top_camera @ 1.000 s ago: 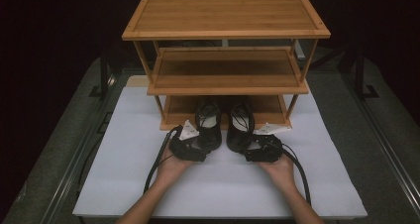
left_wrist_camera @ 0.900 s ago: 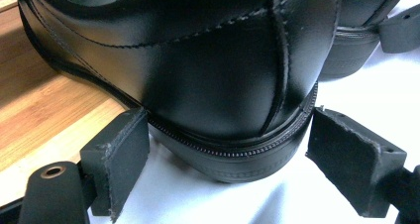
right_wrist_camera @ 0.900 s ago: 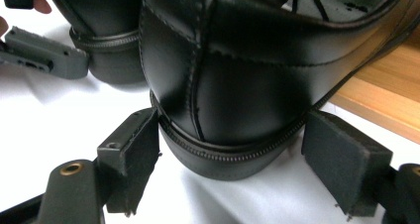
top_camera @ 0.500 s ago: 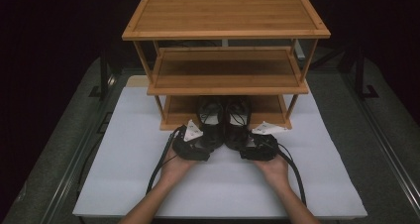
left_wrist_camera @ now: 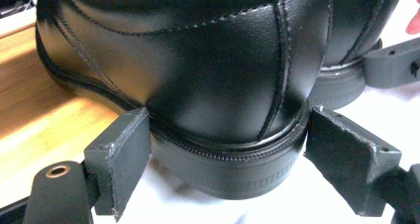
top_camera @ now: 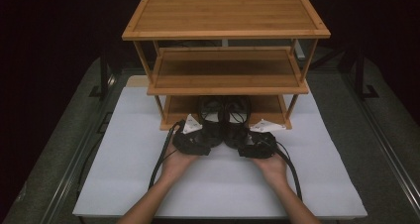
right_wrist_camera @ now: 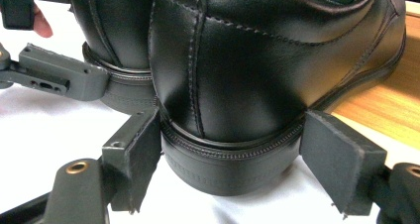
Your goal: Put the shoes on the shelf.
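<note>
Two black leather shoes stand side by side on the white mat, toes on the bottom tier (top_camera: 181, 106) of a bamboo rack (top_camera: 225, 35). My left gripper (top_camera: 212, 139) is shut on the heel of the left shoe (top_camera: 213, 116). In the left gripper view both pads (left_wrist_camera: 126, 149) press the heel's sole rim (left_wrist_camera: 228, 169). My right gripper (top_camera: 236, 143) grips the heel of the right shoe (top_camera: 236, 116) the same way. In the right gripper view its pads (right_wrist_camera: 138, 154) touch both sides of that heel (right_wrist_camera: 233, 164). Both heels rest on the mat.
The rack has three wooden tiers; the middle tier (top_camera: 225, 73) and the top one are bare. A white mat (top_camera: 133, 154) covers the table under the rack. Dark metal rails (top_camera: 381, 130) run along both table sides. Cables trail back from each gripper.
Both hands have pushed the shoes away from the person, so the toes now lie further under the rack. The two shoes have also come closer together.
</note>
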`<state>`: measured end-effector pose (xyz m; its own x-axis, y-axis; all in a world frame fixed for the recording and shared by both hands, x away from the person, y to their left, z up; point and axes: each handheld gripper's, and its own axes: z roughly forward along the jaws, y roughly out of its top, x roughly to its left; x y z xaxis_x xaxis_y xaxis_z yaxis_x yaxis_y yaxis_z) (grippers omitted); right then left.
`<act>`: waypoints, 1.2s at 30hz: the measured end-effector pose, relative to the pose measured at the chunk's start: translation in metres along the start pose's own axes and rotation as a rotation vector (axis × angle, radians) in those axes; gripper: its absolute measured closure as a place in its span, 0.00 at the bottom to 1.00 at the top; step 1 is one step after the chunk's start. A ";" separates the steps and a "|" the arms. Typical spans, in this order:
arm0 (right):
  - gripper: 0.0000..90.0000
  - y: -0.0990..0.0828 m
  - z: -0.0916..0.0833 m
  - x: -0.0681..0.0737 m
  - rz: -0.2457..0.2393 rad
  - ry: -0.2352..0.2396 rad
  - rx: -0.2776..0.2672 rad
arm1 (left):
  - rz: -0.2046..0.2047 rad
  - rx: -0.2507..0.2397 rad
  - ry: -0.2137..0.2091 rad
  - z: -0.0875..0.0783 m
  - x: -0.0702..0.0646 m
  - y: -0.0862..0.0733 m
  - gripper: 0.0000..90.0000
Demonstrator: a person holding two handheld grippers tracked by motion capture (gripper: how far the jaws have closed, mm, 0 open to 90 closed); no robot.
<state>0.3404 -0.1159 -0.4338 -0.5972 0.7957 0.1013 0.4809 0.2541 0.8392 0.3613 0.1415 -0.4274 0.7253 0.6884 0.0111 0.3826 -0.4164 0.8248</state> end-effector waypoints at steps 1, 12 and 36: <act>0.27 0.001 0.000 -0.001 0.006 0.001 -0.001 | 0.001 0.004 0.000 0.001 0.001 0.001 0.20; 0.27 0.009 0.013 -0.016 0.041 0.002 -0.009 | -0.005 0.002 0.008 0.015 0.015 0.016 0.20; 0.28 0.033 0.053 -0.042 0.032 -0.067 0.017 | -0.066 0.045 0.037 0.058 0.049 0.029 0.20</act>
<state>0.4155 -0.1120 -0.4390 -0.5378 0.8381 0.0913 0.5100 0.2372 0.8268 0.4410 0.1291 -0.4359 0.6765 0.7361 -0.0206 0.4547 -0.3955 0.7980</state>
